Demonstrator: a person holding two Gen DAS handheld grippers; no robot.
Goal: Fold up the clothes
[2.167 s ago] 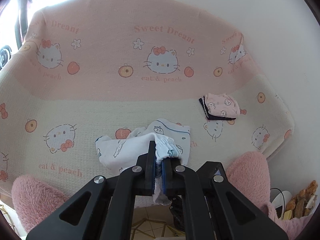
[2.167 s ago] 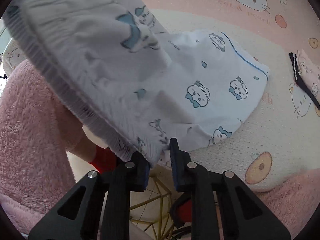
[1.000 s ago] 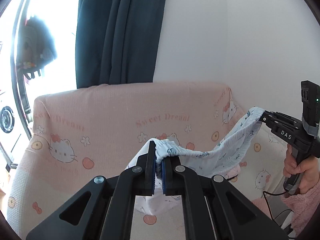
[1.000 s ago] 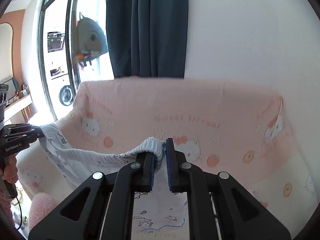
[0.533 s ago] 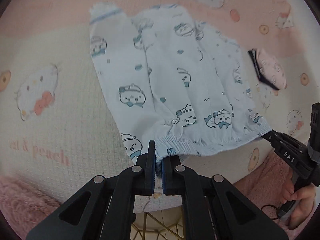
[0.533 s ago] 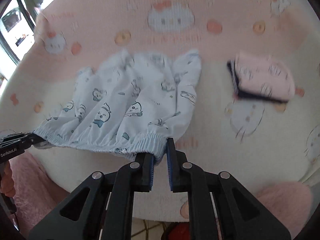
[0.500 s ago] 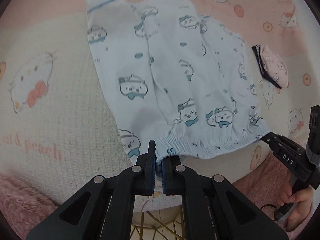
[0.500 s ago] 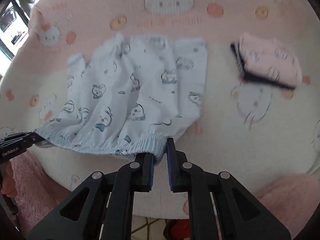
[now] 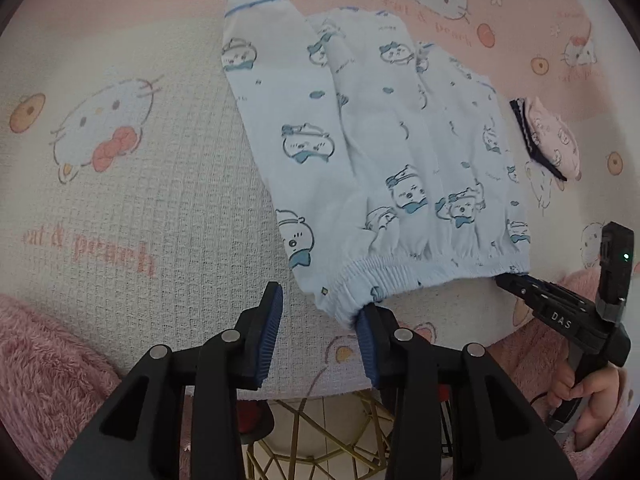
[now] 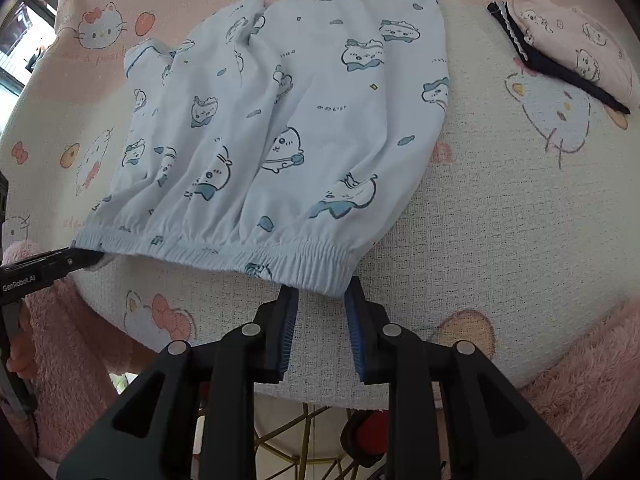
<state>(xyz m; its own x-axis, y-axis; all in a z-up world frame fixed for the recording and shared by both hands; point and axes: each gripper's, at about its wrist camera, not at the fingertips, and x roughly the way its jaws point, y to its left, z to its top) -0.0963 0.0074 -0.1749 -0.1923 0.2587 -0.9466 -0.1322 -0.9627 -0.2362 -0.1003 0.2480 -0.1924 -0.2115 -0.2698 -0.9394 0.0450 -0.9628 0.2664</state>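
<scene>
Across the middle of both frames I have the pale blue printed shorts [image 9: 372, 148] spread flat on the cat-print blanket [image 9: 160, 184], waistband [image 10: 240, 254] toward me at the lower edge, leg openings toward the top. I read this as the lay-flat step: garment squared off so a clean fold can follow. My left gripper [image 9: 318, 334] has its jaws spread wide, the waistband's corner just touching the right pad; nothing is grasped. My right gripper [image 10: 320, 316] is likewise released, jaws parted either side of the opposite waistband corner. At the right edge of both frames a folded pink garment [image 10: 572, 48] lies well apart, presumably the done pile. Judgement: next I need fresh grips for the first fold.
</scene>
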